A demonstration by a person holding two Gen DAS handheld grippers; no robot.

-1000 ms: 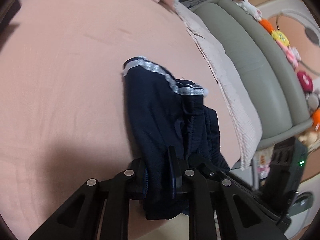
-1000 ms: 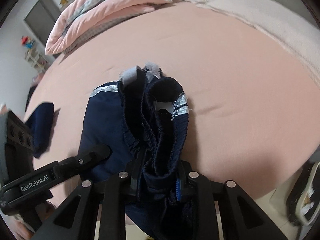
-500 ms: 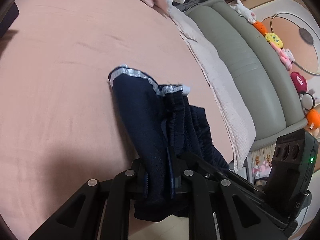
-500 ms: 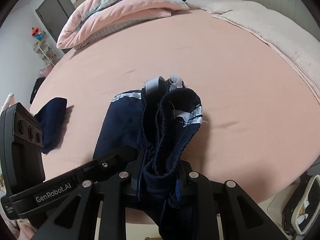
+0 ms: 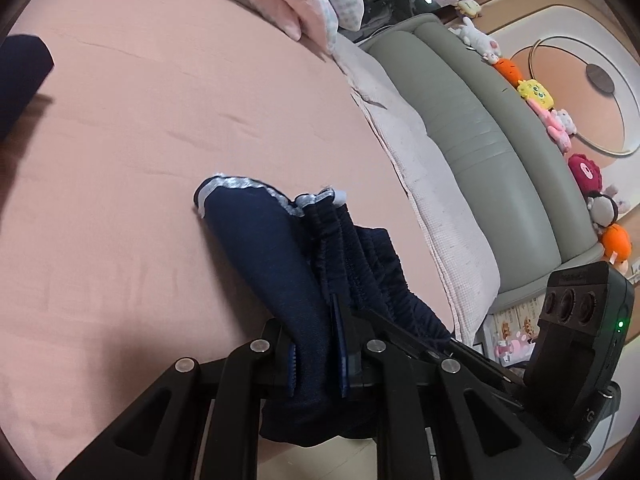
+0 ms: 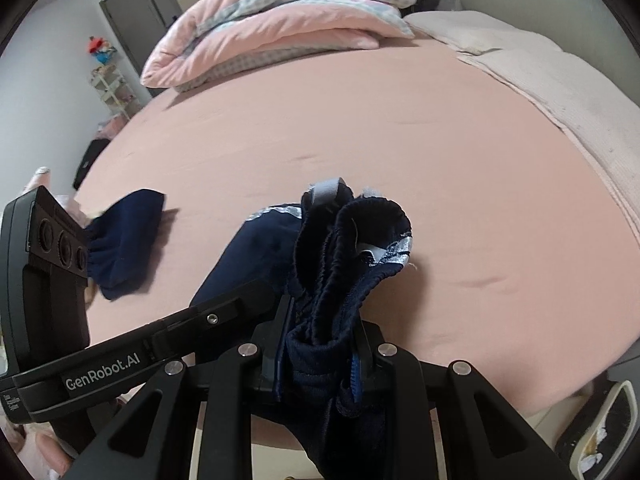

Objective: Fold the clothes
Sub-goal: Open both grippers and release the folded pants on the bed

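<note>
Navy shorts (image 5: 272, 252) with a silver-trimmed hem lie bunched near the front edge of the pink bed (image 5: 140, 128). My left gripper (image 5: 316, 356) is shut on the near end of their cloth. My right gripper (image 6: 320, 360) is shut on the gathered elastic waistband of the navy shorts (image 6: 344, 264), which stands up in folds above the fingers. The left gripper's body (image 6: 120, 360) crosses the right wrist view just to the left, and the right gripper's body (image 5: 576, 344) shows at the lower right of the left wrist view. The far hem rests on the sheet.
A second navy garment (image 6: 124, 240) lies folded on the bed's left side. Pink folded quilts (image 6: 276, 20) are stacked at the far end. A pale blanket (image 5: 436, 200) and a grey-green headboard (image 5: 488, 152) topped with plush toys (image 5: 540, 96) run along the right.
Both grippers have drawn back and risen with the shorts, so the hem sits farther from the cameras and more of the bed, quilts and second garment shows.
</note>
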